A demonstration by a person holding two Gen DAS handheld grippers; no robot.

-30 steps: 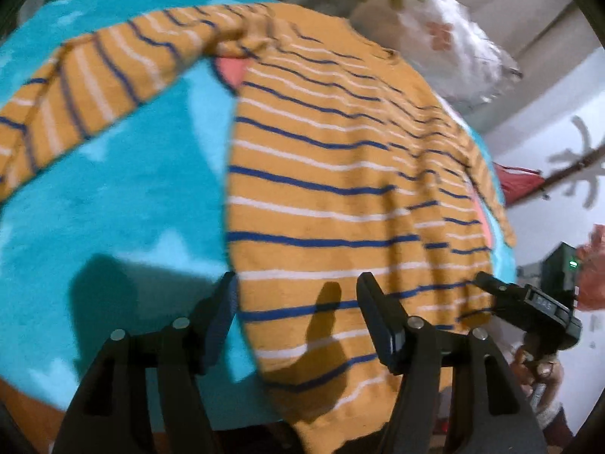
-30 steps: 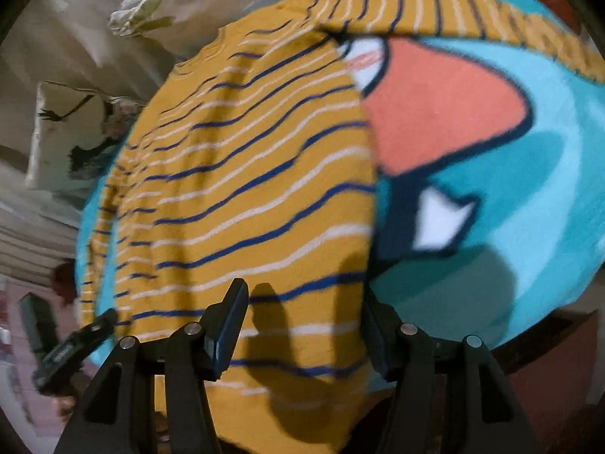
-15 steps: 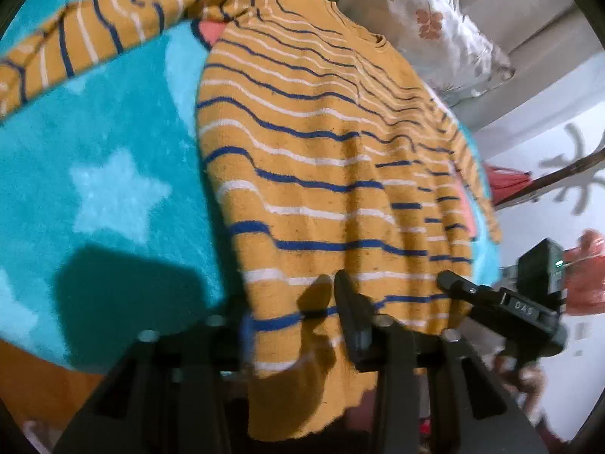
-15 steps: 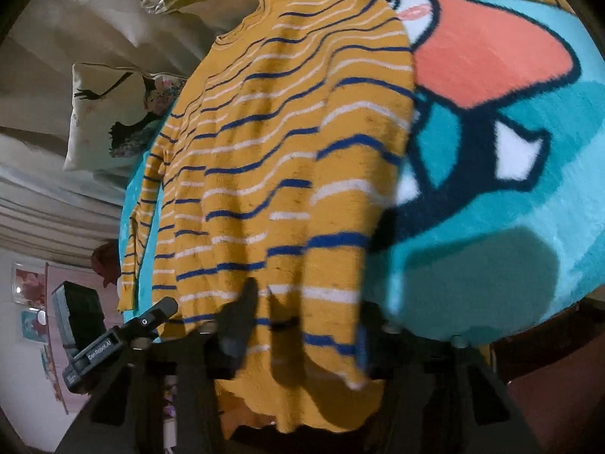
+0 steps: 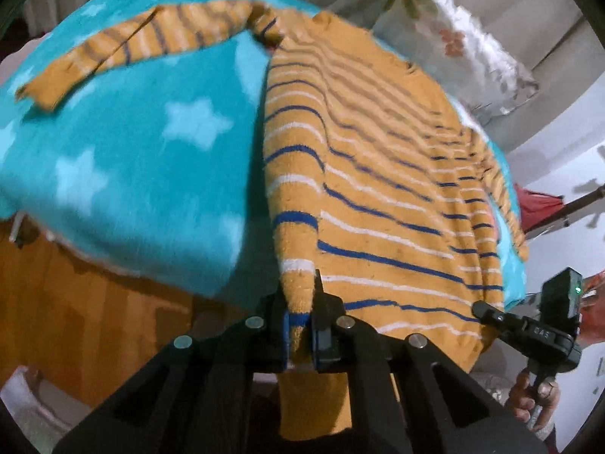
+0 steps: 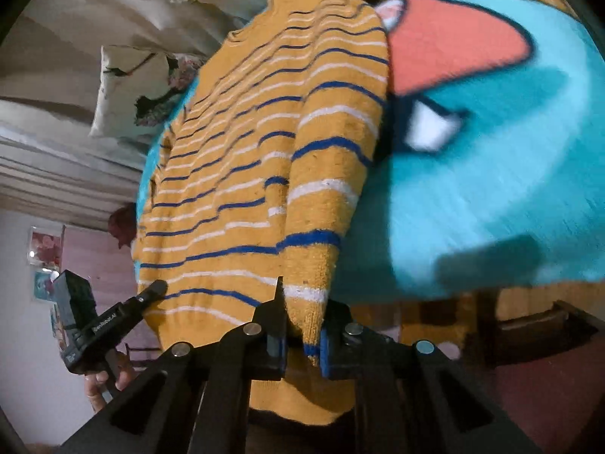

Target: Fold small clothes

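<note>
— Progress on the fold?

— Barely begun, I'd judge. One mustard-yellow knit jumper with blue and white stripes (image 5: 382,174), body flat on the turquoise fleece blanket with pale stars (image 5: 124,159), hem at the bed's near edge. No fold laid; both sleeves still out.

— Grippers?

— Two. Left hand-held gripper (image 5: 300,325) pressed tight on one hem corner; right hand-held gripper (image 6: 302,331) closing on the other.

— Else?

— Two floral pillows (image 6: 132,90) at the far edge.

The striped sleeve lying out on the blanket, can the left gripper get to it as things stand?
Probably not yet. The left gripper is shut on the sweater hem, so it is occupied. The sleeve lies uncovered on the blanket, with nothing in the way.
</note>
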